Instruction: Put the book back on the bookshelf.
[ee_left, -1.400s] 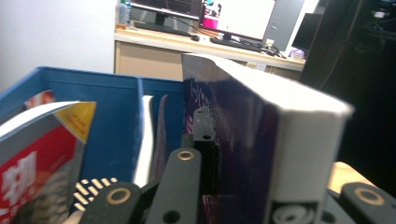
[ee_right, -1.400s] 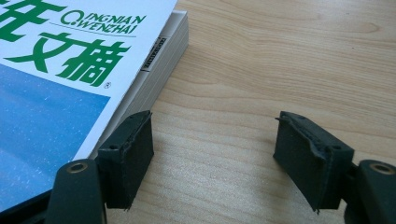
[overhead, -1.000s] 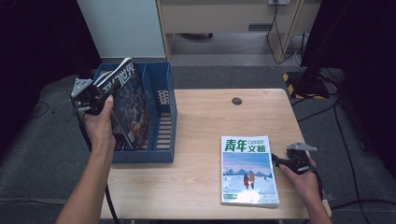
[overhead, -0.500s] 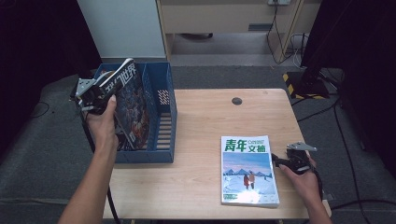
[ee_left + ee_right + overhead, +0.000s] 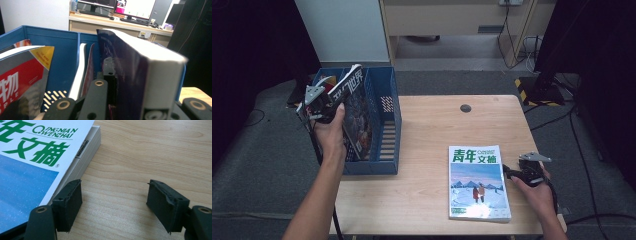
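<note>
A thick dark-covered magazine [image 5: 354,112] stands upright between the jaws of the left tongs [image 5: 323,104], which are clamped on it near its top edge. The magazine sits partly inside a blue file rack [image 5: 384,125], just below and beyond those tongs. The left gripper view shows what the high view does not: the magazine's white page edge [image 5: 160,75] close up, a red-covered magazine [image 5: 22,82] in the compartment to the left of the jaws, and thin white sheets between them.

The right tongs [image 5: 512,174] rest low on the tabletop [image 5: 427,120], jaws parted around bare wood and holding nothing. Just left of them lies a second magazine [image 5: 477,182], flat, with green characters over a blue snowy scene; the right gripper view shows one jaw touching its page edge [image 5: 82,167].

The tabletop is pale wood. Beyond it are a grey carpet, dark curtains and a white panel.
</note>
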Demonstrator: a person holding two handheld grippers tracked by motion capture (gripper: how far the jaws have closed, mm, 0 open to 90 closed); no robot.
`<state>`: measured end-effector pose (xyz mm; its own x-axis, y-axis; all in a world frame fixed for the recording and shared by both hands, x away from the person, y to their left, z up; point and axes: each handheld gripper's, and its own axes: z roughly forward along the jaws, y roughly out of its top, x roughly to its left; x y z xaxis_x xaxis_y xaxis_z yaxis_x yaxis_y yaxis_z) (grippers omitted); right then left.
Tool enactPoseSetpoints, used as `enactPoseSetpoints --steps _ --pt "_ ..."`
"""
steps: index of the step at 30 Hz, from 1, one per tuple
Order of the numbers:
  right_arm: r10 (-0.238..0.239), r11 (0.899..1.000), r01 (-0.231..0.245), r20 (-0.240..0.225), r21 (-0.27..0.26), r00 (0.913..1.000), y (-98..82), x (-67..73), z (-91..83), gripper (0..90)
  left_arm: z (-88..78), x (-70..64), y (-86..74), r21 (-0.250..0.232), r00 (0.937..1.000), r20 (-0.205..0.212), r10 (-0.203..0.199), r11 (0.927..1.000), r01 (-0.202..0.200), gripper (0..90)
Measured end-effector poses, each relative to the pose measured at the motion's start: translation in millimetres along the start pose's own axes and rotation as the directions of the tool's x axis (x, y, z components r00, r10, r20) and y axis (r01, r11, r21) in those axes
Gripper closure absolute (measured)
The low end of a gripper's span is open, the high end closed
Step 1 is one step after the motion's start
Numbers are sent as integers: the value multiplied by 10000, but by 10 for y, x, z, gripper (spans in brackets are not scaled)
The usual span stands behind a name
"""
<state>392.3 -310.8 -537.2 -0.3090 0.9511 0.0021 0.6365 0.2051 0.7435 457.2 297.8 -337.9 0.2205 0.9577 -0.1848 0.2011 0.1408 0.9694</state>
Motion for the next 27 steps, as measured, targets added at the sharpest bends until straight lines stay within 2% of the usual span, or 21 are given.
enactPoseSetpoints --steps 18,23,27 --pt "-12 10000 12 -9 -1 10000 0 1 0 281 63 -81 -71 -199 9998 211 71 9998 -67 817" --pt "-15 10000 15 -14 -2 10000 0 1 0 281 49 -109 -71 -165 9990 39 437 9989 -436 817" --pt "-12 10000 12 -15 -1 10000 0 1 0 281 42 -104 -79 -158 9994 102 320 9994 -319 817"
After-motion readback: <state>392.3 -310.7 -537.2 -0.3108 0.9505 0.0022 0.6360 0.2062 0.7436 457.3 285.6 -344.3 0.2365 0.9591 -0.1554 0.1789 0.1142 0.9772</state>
